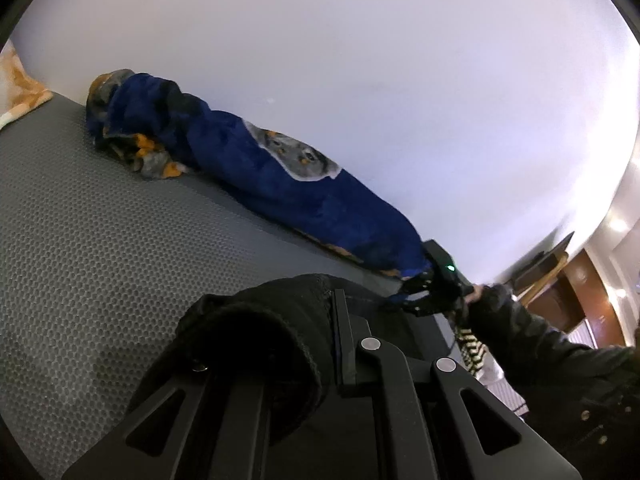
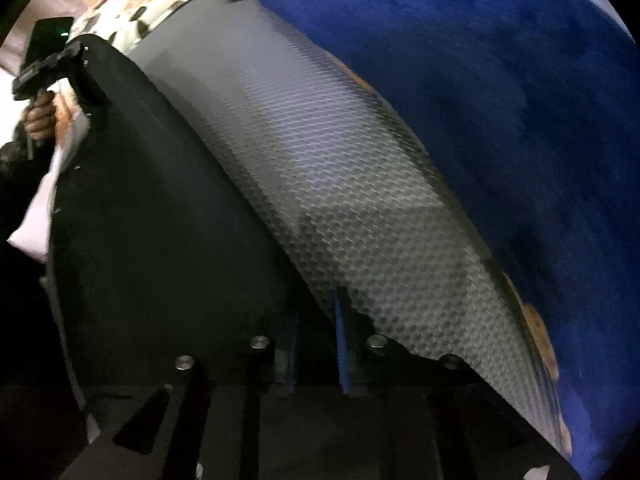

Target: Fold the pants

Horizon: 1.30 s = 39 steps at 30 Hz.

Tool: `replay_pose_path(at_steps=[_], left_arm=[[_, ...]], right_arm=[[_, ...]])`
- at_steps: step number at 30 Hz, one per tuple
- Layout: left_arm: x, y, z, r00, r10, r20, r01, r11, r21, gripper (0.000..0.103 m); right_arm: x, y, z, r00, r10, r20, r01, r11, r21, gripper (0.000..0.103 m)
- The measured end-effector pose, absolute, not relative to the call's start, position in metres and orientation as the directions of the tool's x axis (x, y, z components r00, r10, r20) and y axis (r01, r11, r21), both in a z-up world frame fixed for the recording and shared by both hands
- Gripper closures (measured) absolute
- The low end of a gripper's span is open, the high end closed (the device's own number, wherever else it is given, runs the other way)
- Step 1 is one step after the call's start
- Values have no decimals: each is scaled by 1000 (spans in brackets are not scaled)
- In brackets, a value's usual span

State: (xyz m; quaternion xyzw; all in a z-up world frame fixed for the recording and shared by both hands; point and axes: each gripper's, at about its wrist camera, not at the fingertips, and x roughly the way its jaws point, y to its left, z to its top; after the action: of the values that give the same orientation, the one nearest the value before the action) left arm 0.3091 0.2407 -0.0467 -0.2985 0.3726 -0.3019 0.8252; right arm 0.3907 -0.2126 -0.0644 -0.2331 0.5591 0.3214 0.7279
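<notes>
Left wrist view: the left gripper [image 1: 320, 344] is clenched on a thick bunch of the black, soft-knit pants [image 1: 260, 344], which fold over its near finger and hide most of it. The cloth hangs in a rounded, heavy-looking roll above the grey honeycomb-textured mattress surface [image 1: 92, 240]. Across the bed, the right gripper [image 1: 424, 296] meets the far end of the same black cloth, held by the person's right hand [image 1: 486, 294]. Behind lies a rumpled blue fleece blanket with a grey wolf print [image 1: 280, 176] against the white wall [image 1: 380, 80]. A corner of an orange-and-white patterned cloth [image 1: 20, 92] shows at the far left.

Right wrist view: the pants [image 2: 152, 220] spread as a wide, taut black sheet from the right gripper [image 2: 316, 352] up to the left gripper [image 2: 86, 84], which pinches the far edge in the person's left hand [image 2: 40, 116]. The right gripper's fingers look close together with cloth running into them, so it appears to be grasping the pants, though the contact itself is dark. The mattress surface [image 2: 320, 160] and the blue blanket [image 2: 500, 100] lie beyond.

Judging by the drape, the fabric is soft, limp and fairly thick, not slippery, and not fragile. It will sag wherever unsupported, so I would hold it at the two ends of one edge, waistband or hem corners, and keep it stretched between the grippers while laying it down.
</notes>
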Motion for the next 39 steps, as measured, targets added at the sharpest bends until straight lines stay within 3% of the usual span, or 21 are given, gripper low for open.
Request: replay_pose_path(at_steps=[5, 15, 25, 34, 39], left_arm=[[313, 238, -49, 543, -694, -472, 243, 668, -703, 95], [284, 235, -14, 519, -684, -513, 304, 708, -637, 95], [204, 230, -8, 410, -714, -567, 396, 700, -595, 94], [142, 222, -66, 248, -604, -758, 381, 780, -496, 84], [130, 220, -88, 187, -562, -806, 359, 803, -476, 82]], right_arm=[[342, -198, -46, 424, 94, -901, -615, 760, -210, 95], [213, -194, 16, 675, 1, -738, -398, 843, -363, 95], [91, -204, -12, 614, 45, -788, -363, 903, -231, 95], [72, -195, -82, 504, 58, -862, -351, 926, -143, 95], [75, -193, -100, 481, 26, -876, -350, 922, -164, 95]])
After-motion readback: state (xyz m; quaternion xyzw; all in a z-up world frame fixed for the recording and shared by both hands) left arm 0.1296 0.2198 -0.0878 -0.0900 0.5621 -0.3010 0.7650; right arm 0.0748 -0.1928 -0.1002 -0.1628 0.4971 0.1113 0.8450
